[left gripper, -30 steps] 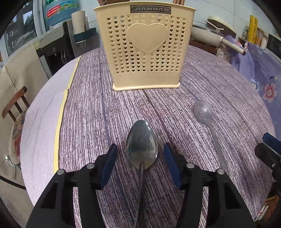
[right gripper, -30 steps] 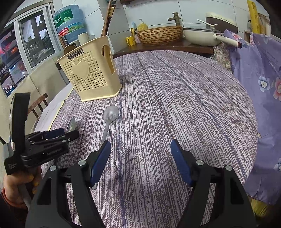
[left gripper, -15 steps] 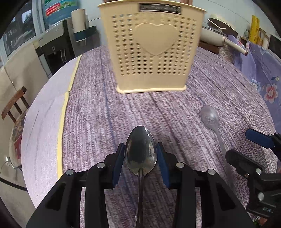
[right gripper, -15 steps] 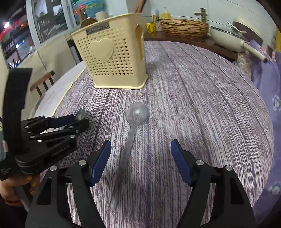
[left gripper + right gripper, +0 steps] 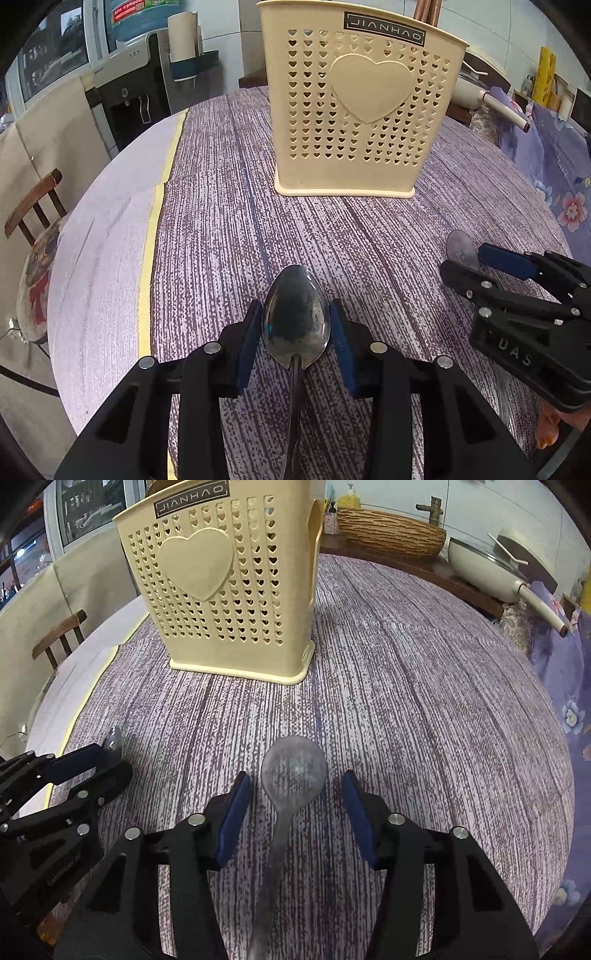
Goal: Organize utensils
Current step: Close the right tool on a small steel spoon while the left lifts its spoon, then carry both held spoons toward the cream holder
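A shiny steel spoon [image 5: 295, 321] lies on the purple striped tablecloth [image 5: 229, 236]. My left gripper [image 5: 295, 332] is shut on its bowl, pads touching both sides. A dull grey spoon [image 5: 291, 771] lies to the right; my right gripper [image 5: 295, 812] straddles its neck, open, pads apart from it. That spoon's bowl [image 5: 460, 249] shows in the left wrist view beside the right gripper [image 5: 517, 295]. The cream perforated utensil holder [image 5: 358, 110] stands upright beyond both spoons, wooden handles sticking out of its top.
The round table's left edge has a yellow strip [image 5: 151, 236]; a wooden chair [image 5: 33, 206] stands beyond it. A pan [image 5: 491, 572] and wicker basket [image 5: 391, 535] sit on a counter behind. Floral purple cloth [image 5: 561, 177] hangs at the right.
My left gripper closed from wide open onto the shiny spoon's bowl. My right gripper swung left and forward over the dull spoon and narrowed around it.
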